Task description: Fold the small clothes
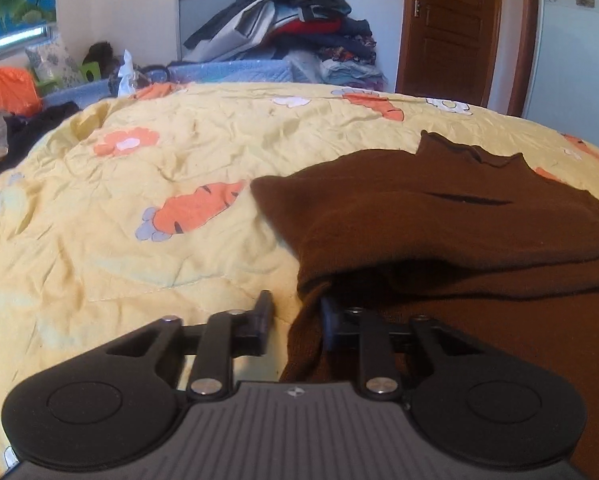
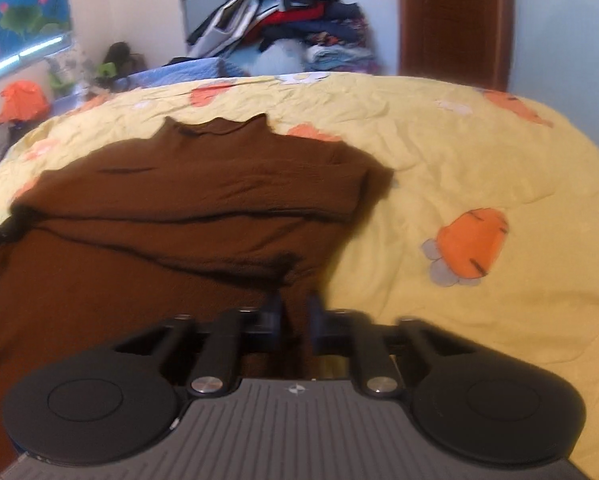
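Observation:
A brown knit sweater (image 1: 439,224) lies on the yellow carrot-print quilt (image 1: 139,168), collar far from me, with its sleeves folded across the body. My left gripper (image 1: 295,312) is at the sweater's left edge, its fingers a small gap apart with the fabric edge draped between them. In the right wrist view the sweater (image 2: 187,184) fills the left half. My right gripper (image 2: 295,312) is at the sweater's right lower edge, fingers close together with brown fabric between them.
A tall pile of clothes (image 1: 295,28) stands beyond the bed by the wall. A wooden door (image 1: 451,28) is at the back right. An orange bag (image 1: 7,90) and dark clothes lie at the left. The yellow quilt (image 2: 479,184) spreads to the right.

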Tool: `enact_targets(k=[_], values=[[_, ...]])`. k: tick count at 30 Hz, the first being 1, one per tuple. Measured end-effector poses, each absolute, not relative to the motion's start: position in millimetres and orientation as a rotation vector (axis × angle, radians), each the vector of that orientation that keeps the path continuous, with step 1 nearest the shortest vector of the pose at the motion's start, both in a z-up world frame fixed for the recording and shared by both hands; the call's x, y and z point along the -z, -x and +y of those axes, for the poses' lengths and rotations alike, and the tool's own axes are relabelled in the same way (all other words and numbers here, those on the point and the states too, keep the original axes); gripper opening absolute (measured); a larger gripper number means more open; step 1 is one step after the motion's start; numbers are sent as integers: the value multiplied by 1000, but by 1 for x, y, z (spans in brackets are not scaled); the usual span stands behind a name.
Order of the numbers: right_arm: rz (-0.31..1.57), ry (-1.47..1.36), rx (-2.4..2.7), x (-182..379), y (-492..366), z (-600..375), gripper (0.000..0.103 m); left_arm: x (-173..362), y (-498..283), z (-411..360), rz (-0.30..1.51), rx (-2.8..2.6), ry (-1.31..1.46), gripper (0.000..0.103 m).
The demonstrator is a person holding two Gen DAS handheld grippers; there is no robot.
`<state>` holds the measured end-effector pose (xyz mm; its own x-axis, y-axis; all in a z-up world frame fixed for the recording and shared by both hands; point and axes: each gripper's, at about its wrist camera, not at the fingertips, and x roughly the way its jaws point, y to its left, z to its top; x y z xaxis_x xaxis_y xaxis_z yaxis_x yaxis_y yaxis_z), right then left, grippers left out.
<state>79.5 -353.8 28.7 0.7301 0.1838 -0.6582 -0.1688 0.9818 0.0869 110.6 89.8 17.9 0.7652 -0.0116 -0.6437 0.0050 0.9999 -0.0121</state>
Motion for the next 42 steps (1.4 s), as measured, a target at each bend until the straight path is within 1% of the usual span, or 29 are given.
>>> enact_targets(k=[4, 7, 8, 9, 10, 11, 13, 14, 15, 17, 19, 20, 21, 25, 27, 28, 29, 30, 31, 32, 33, 35, 36, 37, 38, 39, 40, 41, 42], values=[[713, -132, -149, -24, -74, -388, 6, -16, -103, 88, 682, 19, -45, 19], [720, -114, -148, -26, -69, -379, 13, -23, -94, 91, 724, 40, 37, 21], [719, -112, -146, -29, -67, -377, 30, -25, -88, 94, 752, 49, 69, 29], [709, -114, -137, -34, -63, -376, 52, -27, -82, 98, 772, 62, 101, 46], [687, -122, -137, -39, -56, -378, 62, -28, -72, 103, 777, 75, 133, 68], [663, -137, -142, -44, -47, -380, 74, -29, -62, 108, 769, 84, 166, 75], [663, -189, -157, -48, -36, -388, 75, -25, -49, 114, 769, 103, 217, 77], [688, -226, -169, -47, -35, -393, 74, -22, -45, 115, 778, 104, 236, 76], [718, -253, -182, -44, -35, -396, 68, -21, -41, 114, 757, 99, 227, 75], [769, -269, -190, -35, -38, -393, 56, -20, -41, 108, 742, 69, 186, 61], [759, -264, -213, -29, -37, -387, 43, -21, -44, 104, 738, 41, 144, 7], [771, -273, -228, -27, -39, -386, 14, -21, -45, 107, 737, 46, 151, 7], [797, -293, -224, -26, -42, -388, 10, -20, -46, 110, 736, 45, 148, 5], [783, -328, -191, -24, -38, -409, 8, -24, -41, 113, 742, 56, 113, 5], [790, -394, -205, -21, -33, -418, 8, -26, -37, 120, 778, 95, 191, 6], [802, -417, -205, -21, -31, -419, 12, -25, -34, 126, 808, 114, 255, 11], [813, -450, -219, -22, -27, -420, 25, -24, -31, 132, 837, 137, 328, 17], [824, -492, -239, -24, -23, -423, 47, -23, -26, 139, 849, 167, 406, 32], [828, -535, -271, -25, -18, -426, 58, -21, -21, 146, 855, 205, 495, 54], [834, -567, -303, -25, -12, -427, 75, -19, -16, 151, 857, 238, 576, 64], [846, -586, -326, -25, -9, -428, 77, -16, -12, 155, 858, 264, 652, 77], [864, -629, -363, -23, -3, -427, 77, -8, -8, 155, 863, 312, 755, 77], [872, -658, -390, -20, -2, -426, 75, -7, -6, 152, 846, 317, 744, 76], [876, -668, -410, -18, -2, -422, 73, -8, -6, 148, 835, 311, 706, 67], [879, -649, -411, -18, -3, -418, 59, -9, -8, 143, 838, 294, 665, 53], [894, -626, -404, -17, -5, -415, 33, -8, -12, 139, 866, 270, 620, 16], [927, -609, -397, -15, -8, -412, 16, -5, -15, 137, 889, 242, 588, 4], [943, -601, -395, -12, -10, -411, 10, -4, -15, 141, 874, 240, 585, 4], [930, -595, -398, -12, -9, -414, 9, -5, -15, 144, 866, 231, 576, 4]])
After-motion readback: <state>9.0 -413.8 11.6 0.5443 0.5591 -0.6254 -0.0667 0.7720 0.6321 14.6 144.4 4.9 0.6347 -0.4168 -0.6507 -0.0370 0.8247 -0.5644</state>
